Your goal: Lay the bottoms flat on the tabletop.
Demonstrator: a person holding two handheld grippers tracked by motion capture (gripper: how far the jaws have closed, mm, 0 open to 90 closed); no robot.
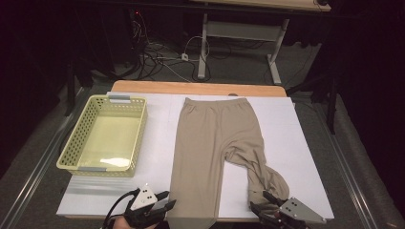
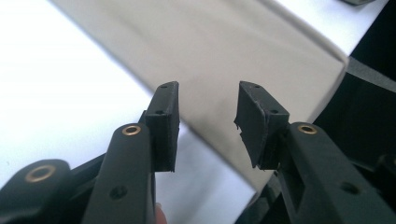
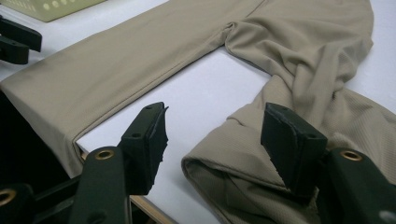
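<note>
Nearest me, I have both grippers at the near edge of the table (image 1: 305, 157), whose white sheet covers nearly all of the top; a strip of bare wood shows along the far edge. My left gripper (image 1: 164, 200) sits at the near left, its jaws apart with nothing between them; in the left gripper view they stand just short of the hem of the straight trouser leg, off the cloth. My right gripper (image 1: 261, 201) is at the near right, jaws also apart, hovering at the bunched cuff without pressing it; in the right gripper view that cuff lies between and just beyond the pads.

The beige trousers (image 1: 210, 138) lie in the middle of the sheet, long axis running from me to the far edge, waistband far, hems near. The leg on my left lies flat and straight and its hem hangs slightly over the near edge. The leg on my right is twisted and crumpled, bending out toward the near right corner.

There is bare white sheet between the two legs, and a wide strip to the right of the trousers. To the left, well apart from the cloth, a yellow basket (image 1: 76, 143) stands with its long side running near to far.

Beyond the table I see grey floor, a tangle of cables (image 1: 162, 55) and the white legs of another table (image 1: 239, 33) in a dark room.
</note>
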